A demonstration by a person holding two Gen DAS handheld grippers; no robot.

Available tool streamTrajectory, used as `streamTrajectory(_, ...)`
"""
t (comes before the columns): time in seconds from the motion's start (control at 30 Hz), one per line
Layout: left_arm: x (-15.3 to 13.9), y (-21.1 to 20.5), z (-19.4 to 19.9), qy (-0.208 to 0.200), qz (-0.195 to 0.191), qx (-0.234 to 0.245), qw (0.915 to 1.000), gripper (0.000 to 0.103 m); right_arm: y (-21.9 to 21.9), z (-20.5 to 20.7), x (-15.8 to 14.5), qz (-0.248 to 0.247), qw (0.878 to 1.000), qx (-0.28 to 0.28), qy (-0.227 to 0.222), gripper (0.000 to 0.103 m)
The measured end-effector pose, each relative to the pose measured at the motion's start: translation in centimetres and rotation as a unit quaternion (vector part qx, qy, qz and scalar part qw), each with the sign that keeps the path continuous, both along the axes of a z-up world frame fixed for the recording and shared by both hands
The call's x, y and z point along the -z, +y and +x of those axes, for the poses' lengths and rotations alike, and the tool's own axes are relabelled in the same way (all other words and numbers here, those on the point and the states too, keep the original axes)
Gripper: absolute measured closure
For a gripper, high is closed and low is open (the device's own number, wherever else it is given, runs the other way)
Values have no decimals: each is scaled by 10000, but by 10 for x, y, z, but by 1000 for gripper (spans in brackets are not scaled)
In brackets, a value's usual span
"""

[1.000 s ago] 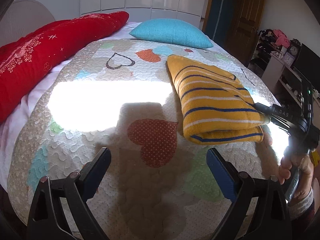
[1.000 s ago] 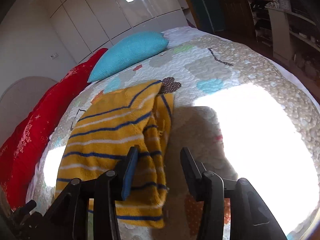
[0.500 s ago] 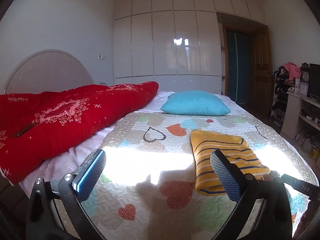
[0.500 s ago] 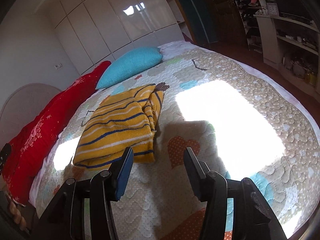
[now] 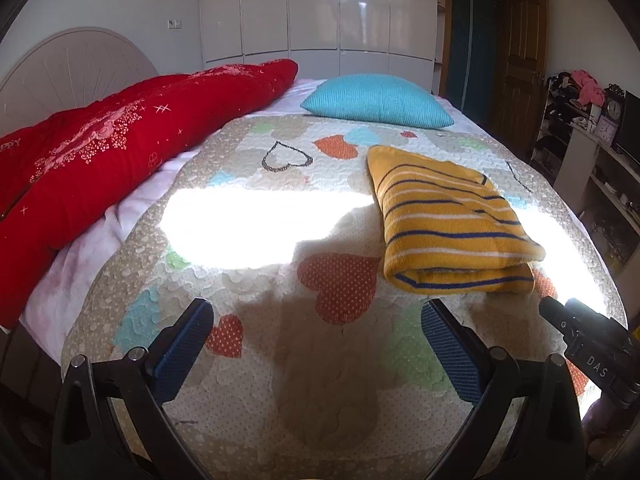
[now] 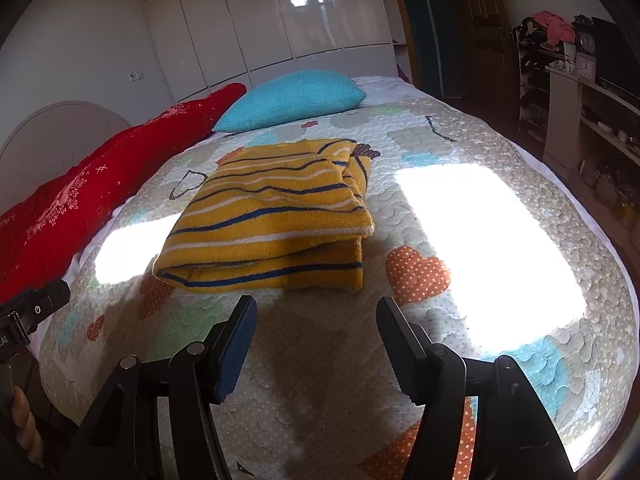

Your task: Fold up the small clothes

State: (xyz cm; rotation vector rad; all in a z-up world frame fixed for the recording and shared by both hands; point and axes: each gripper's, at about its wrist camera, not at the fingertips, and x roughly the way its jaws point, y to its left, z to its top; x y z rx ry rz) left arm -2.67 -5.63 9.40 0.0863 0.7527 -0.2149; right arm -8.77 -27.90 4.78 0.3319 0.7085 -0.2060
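Note:
A yellow garment with blue and white stripes point(image 5: 448, 216) lies folded in a thick rectangle on the heart-patterned quilt point(image 5: 280, 184); it also shows in the right wrist view point(image 6: 276, 220). My left gripper point(image 5: 316, 332) is open and empty, above the quilt to the front left of the garment. My right gripper point(image 6: 316, 320) is open and empty, just in front of the garment's folded near edge, not touching it. Part of the right gripper's body point(image 5: 592, 352) shows at the right in the left wrist view.
A red duvet point(image 5: 100, 160) lies along the left side of the bed. A turquoise pillow point(image 5: 376, 100) sits at the head. White wardrobes point(image 5: 320, 12) stand behind. Shelves with clutter and a clock point(image 6: 584, 64) line the right wall. The bed edge is near me.
Both grippers have drawn back from the garment toward the foot of the bed. The right gripper let go of the folded edge and opened wider. The left view tilted up, then down again.

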Motion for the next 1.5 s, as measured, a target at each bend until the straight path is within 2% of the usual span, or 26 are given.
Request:
streamTrajectory(0.17, 8, -6, -2, 140, 120, 106, 9998, 0, 9, 3, 2, -153, 9998, -73, 78, 34)
streamTrajectory(0.8, 31, -22, -1, 517, 448, 317, 9972, 0, 1, 1, 14, -26, 9997, 59, 233, 31)
streamTrajectory(1.5, 50, -29, 2, 1006, 385, 423, 9933, 0, 3, 5, 21, -9, 9993, 74, 374, 29)
